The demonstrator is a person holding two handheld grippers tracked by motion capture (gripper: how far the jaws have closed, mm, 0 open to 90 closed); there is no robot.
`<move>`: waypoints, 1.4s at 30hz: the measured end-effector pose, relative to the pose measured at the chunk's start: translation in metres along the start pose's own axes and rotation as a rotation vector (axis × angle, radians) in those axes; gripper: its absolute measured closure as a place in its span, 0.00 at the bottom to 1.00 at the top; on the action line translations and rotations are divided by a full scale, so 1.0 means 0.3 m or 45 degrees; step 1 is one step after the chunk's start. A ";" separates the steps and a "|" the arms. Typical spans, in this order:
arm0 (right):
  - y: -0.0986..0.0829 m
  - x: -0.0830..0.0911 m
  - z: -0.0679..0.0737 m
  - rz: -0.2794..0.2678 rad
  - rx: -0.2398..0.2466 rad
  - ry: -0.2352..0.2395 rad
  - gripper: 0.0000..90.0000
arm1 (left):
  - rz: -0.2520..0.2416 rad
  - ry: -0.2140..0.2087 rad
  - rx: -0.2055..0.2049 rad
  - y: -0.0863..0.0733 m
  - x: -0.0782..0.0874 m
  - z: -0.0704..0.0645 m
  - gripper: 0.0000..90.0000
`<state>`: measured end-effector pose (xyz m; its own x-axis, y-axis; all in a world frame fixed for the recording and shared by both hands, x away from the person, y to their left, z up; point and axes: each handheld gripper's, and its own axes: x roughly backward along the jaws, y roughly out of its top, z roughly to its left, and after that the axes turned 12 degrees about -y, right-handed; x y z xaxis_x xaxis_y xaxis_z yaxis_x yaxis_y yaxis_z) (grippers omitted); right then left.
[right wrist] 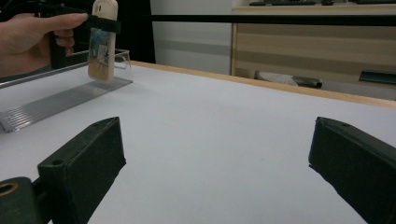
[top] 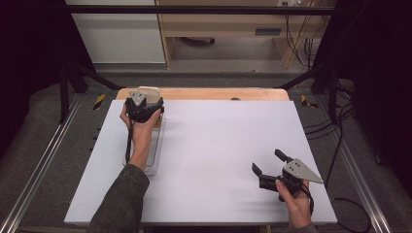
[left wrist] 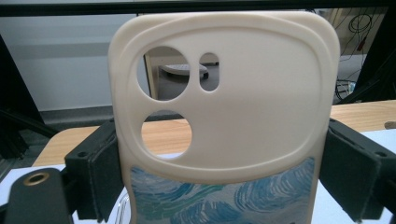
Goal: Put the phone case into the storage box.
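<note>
A cream phone case with round camera cutouts and a blue swirl print stands upright between the jaws of my left gripper, which is shut on its two sides. In the high view the case and left gripper are at the table's far left, above the far end of a clear ribbed tray. From the right gripper view the case has its lower end touching or just over the tray. My right gripper is near the front right, open and empty.
A white sheet covers the table, with a wooden strip along the far edge. A wooden desk stands on the floor beyond. Black frame rails and cables run along both sides.
</note>
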<state>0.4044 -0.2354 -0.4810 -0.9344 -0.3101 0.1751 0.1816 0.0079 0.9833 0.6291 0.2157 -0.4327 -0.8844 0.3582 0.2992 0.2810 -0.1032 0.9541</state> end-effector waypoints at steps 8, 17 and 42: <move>0.000 0.000 0.000 0.001 -0.002 0.002 0.04 | 0.005 0.004 0.003 -0.001 -0.003 -0.002 0.12; -0.002 -0.003 0.002 0.006 0.002 0.007 0.03 | 0.041 0.014 0.016 -0.009 -0.011 0.005 0.12; -0.002 -0.003 0.004 0.008 -0.001 0.012 0.03 | 0.083 0.030 0.014 -0.007 -0.031 0.006 0.12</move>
<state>0.4049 -0.2339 -0.4817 -0.9304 -0.3189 0.1810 0.1880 0.0089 0.9821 0.6374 0.2141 -0.4376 -0.8725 0.3290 0.3613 0.3425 -0.1156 0.9324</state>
